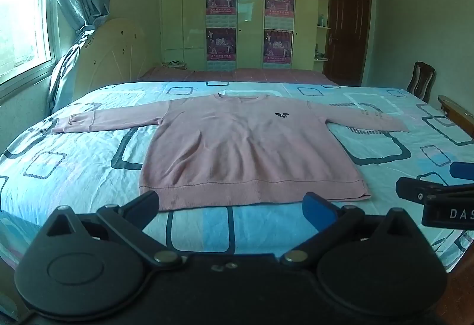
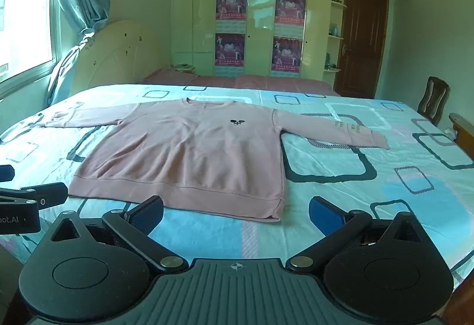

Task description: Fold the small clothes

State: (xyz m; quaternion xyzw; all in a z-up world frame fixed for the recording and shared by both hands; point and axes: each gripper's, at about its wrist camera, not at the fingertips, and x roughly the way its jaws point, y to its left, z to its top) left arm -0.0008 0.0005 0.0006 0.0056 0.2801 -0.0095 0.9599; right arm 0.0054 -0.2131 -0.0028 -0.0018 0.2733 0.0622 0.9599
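- Sweater (image 1: 246,147) spread flat, front up, on bed (image 1: 74,170); nothing folded yet, by the look of it.
- Laid out smooth with both sleeves stretched sideways, likely so every edge can be reached and creased cleanly.
- Collar (image 1: 243,95) at the far side of the sweater, hem (image 1: 254,194) at the near side; body's long axis running from hem away toward the wardrobe (image 1: 237,13) beyond the collar.
- Sleeves forming a second, wider axis crosswise: one cuff (image 1: 63,124) far off the sweater's window side, the other (image 1: 397,126) off its door side.
- Small dark emblem (image 1: 280,115) on the chest, nearer the door-side sleeve.
- Left tongs (image 1: 231,202) spread wide, empty, hovering just short of the hem, tilted downward.
- Right tongs (image 2: 237,212) likewise spread wide and empty, off the hem's door-side corner (image 2: 275,215).
- Both held back from the hem, probably to line up before pinching cloth; no contact visible.
- Likely first grab: hem corners or a sleeve, judging from where the tongs aim.
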